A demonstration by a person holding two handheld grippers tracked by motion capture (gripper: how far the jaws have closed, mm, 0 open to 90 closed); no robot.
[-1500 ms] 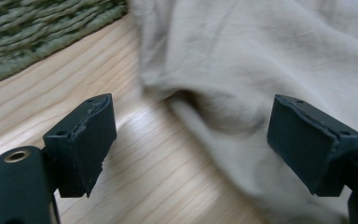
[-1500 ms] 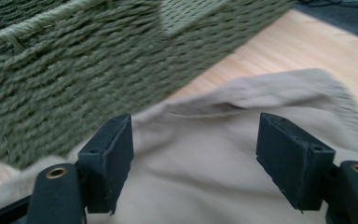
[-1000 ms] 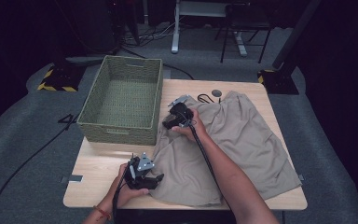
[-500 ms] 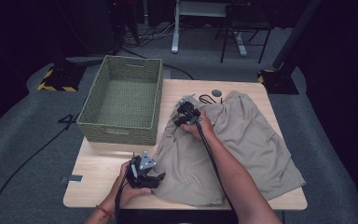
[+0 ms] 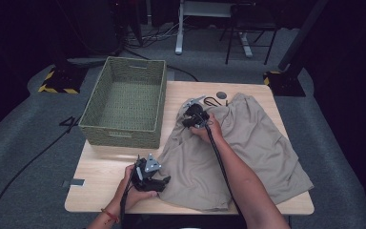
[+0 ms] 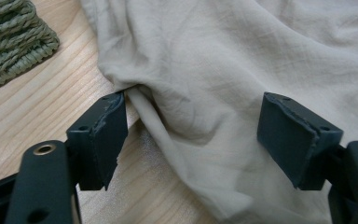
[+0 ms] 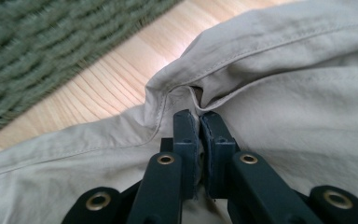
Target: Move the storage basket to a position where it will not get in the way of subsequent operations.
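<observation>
At frame centre our right gripper [image 5: 194,116] pinches the beige shorts [image 5: 248,148] spread on the surface [image 5: 105,167]; our left gripper [image 5: 158,181], lower left, gapes at their edge.

- The beige garment [image 5: 248,143] is thin woven cloth — matt, softly creased, with stitched seams showing in the right gripper view.
- The table [image 5: 109,176] has a pale wood top, smooth, with fine straight grain and a faint sheen.
- The basket [image 5: 124,133], at ten o'clock from the garment, is green woven cord — coarse, ropy, dull.
- The left gripper [image 6: 191,140] has matt black rubbery pads with rough edges, brass-coloured metal rivets behind.
</observation>
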